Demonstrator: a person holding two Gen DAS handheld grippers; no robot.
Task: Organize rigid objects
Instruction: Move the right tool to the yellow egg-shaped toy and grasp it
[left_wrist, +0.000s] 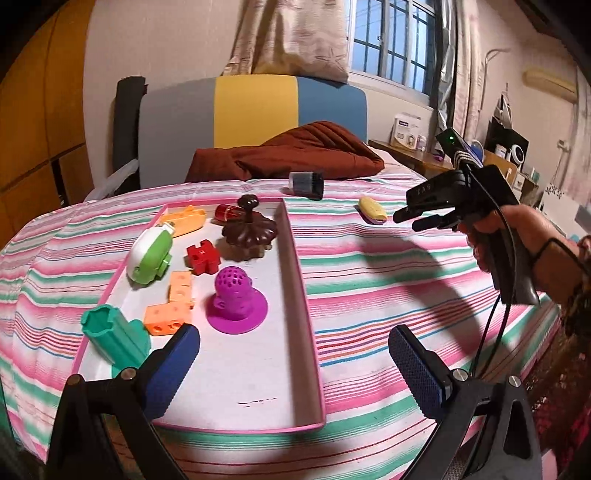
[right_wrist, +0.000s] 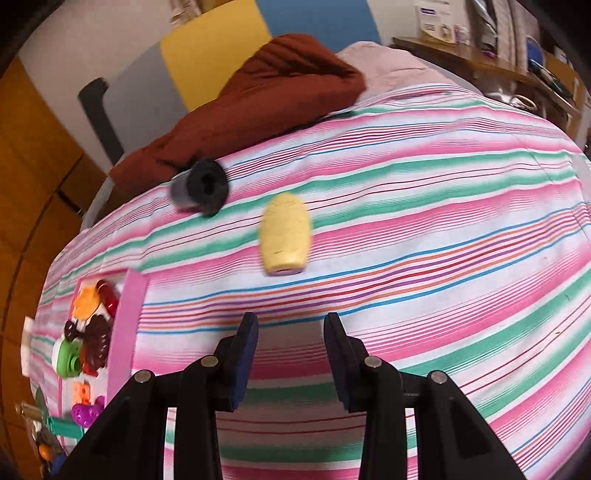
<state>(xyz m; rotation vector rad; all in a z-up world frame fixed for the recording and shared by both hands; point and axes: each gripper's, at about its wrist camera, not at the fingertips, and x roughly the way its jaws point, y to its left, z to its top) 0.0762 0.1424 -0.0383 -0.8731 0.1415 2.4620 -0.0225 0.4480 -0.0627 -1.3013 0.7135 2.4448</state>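
The left gripper (left_wrist: 293, 363) fills the foreground, its blue-padded fingers (left_wrist: 171, 373) spread wide with nothing between them, poised over the near end of a pink-rimmed tray (left_wrist: 295, 266) on the striped bed (left_wrist: 369, 266). The tray holds a teal holder (left_wrist: 114, 334), orange blocks (left_wrist: 173, 302), a purple perforated toy (left_wrist: 236, 299), a red block (left_wrist: 202, 256), a green-and-white piece (left_wrist: 149, 254), a brown flower-shaped piece (left_wrist: 249, 230) and an orange boat (left_wrist: 186, 219). Outside the tray lie a yellow oval piece (right_wrist: 285, 233) and a dark cylinder (right_wrist: 199, 188), apart from each other. The right gripper (right_wrist: 291, 354) hovers near the yellow piece, fingers narrowly parted and empty.
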